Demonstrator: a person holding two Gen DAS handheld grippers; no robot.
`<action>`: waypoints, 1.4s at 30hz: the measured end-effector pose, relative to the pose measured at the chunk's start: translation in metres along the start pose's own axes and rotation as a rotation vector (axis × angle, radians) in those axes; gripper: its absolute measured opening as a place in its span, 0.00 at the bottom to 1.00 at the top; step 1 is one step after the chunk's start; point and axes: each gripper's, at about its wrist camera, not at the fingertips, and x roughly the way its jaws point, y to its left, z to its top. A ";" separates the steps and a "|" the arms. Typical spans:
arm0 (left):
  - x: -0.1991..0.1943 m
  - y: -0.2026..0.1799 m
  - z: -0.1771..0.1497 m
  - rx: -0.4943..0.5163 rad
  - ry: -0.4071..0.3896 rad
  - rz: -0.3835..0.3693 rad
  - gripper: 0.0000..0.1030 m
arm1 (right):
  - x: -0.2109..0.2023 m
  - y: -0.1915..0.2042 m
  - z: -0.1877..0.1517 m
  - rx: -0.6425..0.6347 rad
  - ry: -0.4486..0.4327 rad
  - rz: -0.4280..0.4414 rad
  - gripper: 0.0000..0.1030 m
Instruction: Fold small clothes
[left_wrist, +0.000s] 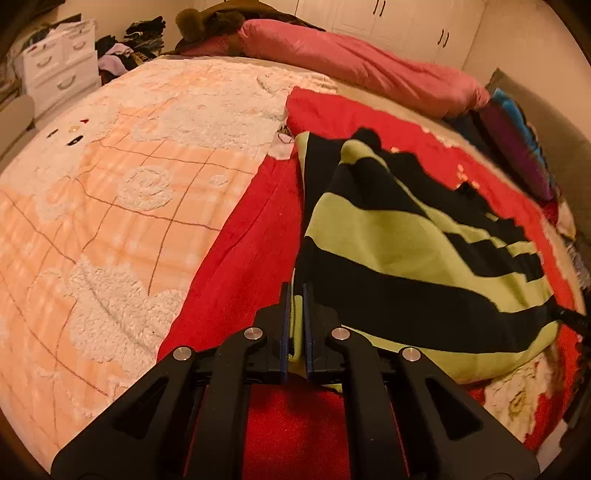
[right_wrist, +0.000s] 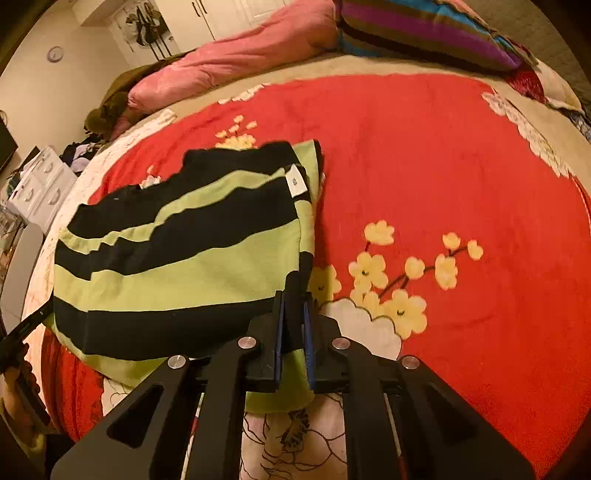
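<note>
Currently, the striped garment (right_wrist: 177, 258), green and black, lies on the red floral blanket (right_wrist: 424, 166) near the close edge of the bed. It appears already doubled at least once: layered stripe edges show along its far side, and a white label (right_wrist: 297, 181) faces up at one corner. Both near corners are clamped. The left gripper (left_wrist: 295, 321) is closed on the green hem, and the right gripper (right_wrist: 293, 332) is closed on the opposite near corner. Judged from this, one further fold remains: carry the near edge over toward the far edge, then release and flatten.

Surface: soft bedding, a peach fleece blanket (left_wrist: 110, 184) beside the red one. Room: pink duvet (left_wrist: 351, 59), striped pillow (right_wrist: 424, 33), white drawer unit (left_wrist: 59, 62), wardrobe doors (left_wrist: 399, 22).
</note>
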 end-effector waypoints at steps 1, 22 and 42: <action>0.000 -0.001 0.000 0.006 0.001 0.006 0.02 | 0.000 0.000 0.000 0.003 -0.003 -0.004 0.11; -0.068 0.007 -0.009 -0.031 -0.148 0.071 0.41 | -0.092 -0.005 0.002 0.036 -0.149 0.053 0.72; -0.108 -0.004 -0.005 -0.036 -0.140 0.080 0.91 | -0.132 0.046 0.015 -0.027 -0.244 0.101 0.95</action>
